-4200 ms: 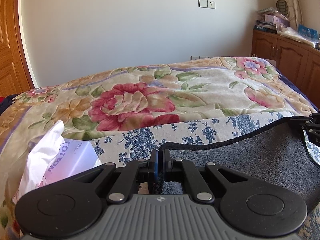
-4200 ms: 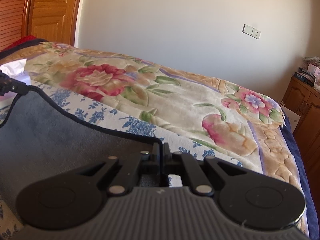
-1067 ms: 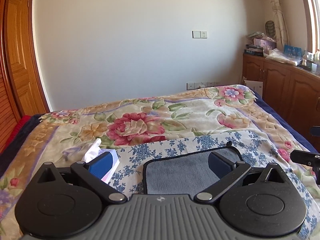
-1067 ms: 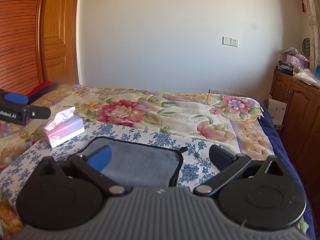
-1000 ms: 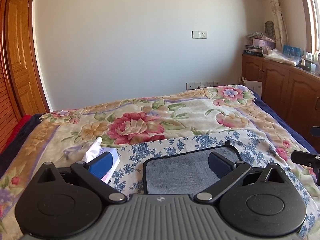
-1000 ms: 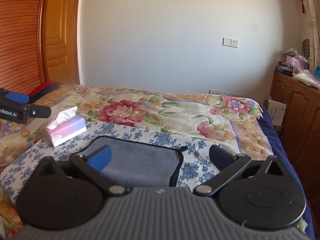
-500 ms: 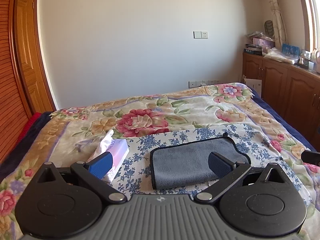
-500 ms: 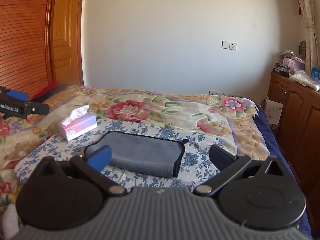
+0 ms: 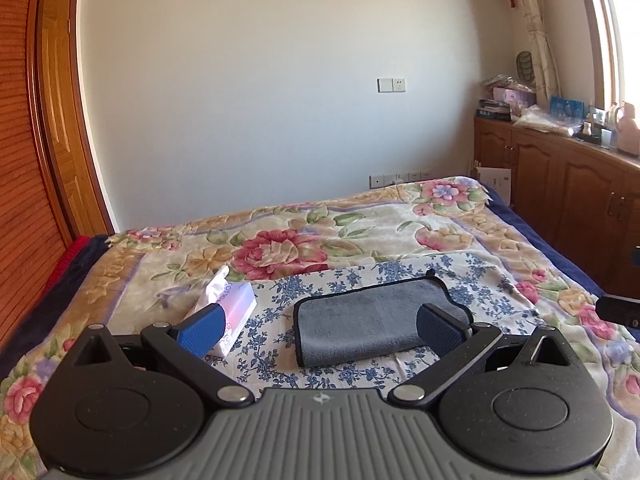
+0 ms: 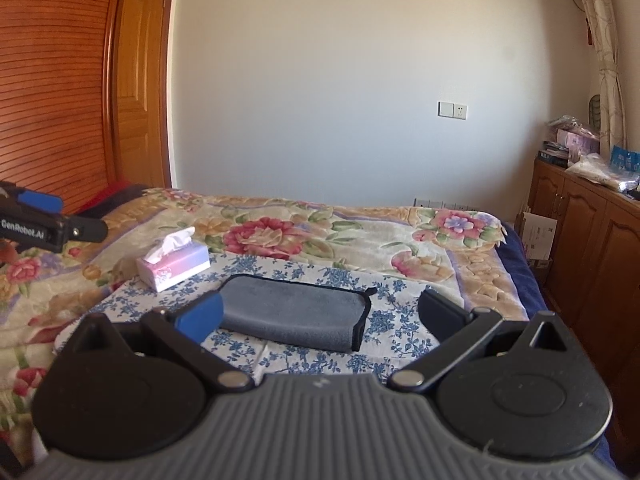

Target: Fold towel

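A grey towel (image 9: 368, 316) with a dark edge lies folded into a small rectangle on a blue-flowered white cloth (image 9: 352, 280) on the bed. It also shows in the right wrist view (image 10: 296, 316). My left gripper (image 9: 320, 328) is open and empty, held back from the towel and above the bed's near edge. My right gripper (image 10: 320, 316) is open and empty too, back from the towel. The left gripper also shows at the left edge of the right wrist view (image 10: 44, 220).
A pink tissue box (image 9: 232, 308) stands left of the towel, also in the right wrist view (image 10: 172, 264). The bed carries a floral blanket (image 9: 280, 248). Wooden cabinets (image 9: 560, 192) run along the right wall, a wooden door (image 10: 140, 92) at the left.
Both grippers were shut on the towel's edge, then opened and let it go. They have since pulled back and up, so the folded towel looks smaller and farther away.
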`<state>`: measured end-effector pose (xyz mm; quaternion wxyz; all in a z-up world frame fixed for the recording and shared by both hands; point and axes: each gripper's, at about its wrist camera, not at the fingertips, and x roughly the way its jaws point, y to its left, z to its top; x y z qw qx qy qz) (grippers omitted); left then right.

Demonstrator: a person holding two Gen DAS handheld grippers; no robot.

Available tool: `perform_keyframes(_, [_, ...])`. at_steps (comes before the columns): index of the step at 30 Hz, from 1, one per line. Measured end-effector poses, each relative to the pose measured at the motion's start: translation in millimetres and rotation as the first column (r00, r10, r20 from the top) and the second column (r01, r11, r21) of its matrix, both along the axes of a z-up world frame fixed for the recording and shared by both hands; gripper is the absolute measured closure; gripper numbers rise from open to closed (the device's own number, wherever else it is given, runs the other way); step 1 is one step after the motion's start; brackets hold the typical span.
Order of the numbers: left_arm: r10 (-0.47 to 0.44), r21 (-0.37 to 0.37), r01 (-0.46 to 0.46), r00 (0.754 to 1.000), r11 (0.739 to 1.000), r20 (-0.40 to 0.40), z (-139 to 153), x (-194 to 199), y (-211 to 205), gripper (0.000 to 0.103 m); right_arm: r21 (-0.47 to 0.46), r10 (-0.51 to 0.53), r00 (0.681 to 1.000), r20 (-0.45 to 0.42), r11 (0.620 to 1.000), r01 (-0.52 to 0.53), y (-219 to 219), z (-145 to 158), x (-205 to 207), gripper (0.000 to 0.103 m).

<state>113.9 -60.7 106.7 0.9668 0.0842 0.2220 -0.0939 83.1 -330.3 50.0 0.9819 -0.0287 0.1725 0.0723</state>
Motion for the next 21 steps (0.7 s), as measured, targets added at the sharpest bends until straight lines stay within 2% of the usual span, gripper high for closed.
perform_keyframes(6, [-0.013, 0.024, 0.012, 0.999, 1.0, 0.032, -2.7, -21.1, -2.5, 0.0, 0.015, -0.003, 1.0, 0.015, 1.0, 0.003, 2.6, 2.3, -16.1, 0.0])
perform_keyframes(14, [-0.004, 0.006, 0.004, 1.0, 1.0, 0.015, -12.9, -35.4, 5.3, 0.0, 0.012, -0.006, 1.0, 0.008, 1.0, 0.006, 10.9, -8.9, -26.0, 0.0])
perform_keyframes(21, [0.025, 0.006, -0.025, 1.0, 1.0, -0.016, -33.1, -45.0, 19.3, 0.0, -0.003, -0.001, 1.0, -0.007, 1.0, 0.001, 19.8, -24.9, -35.6, 0.0])
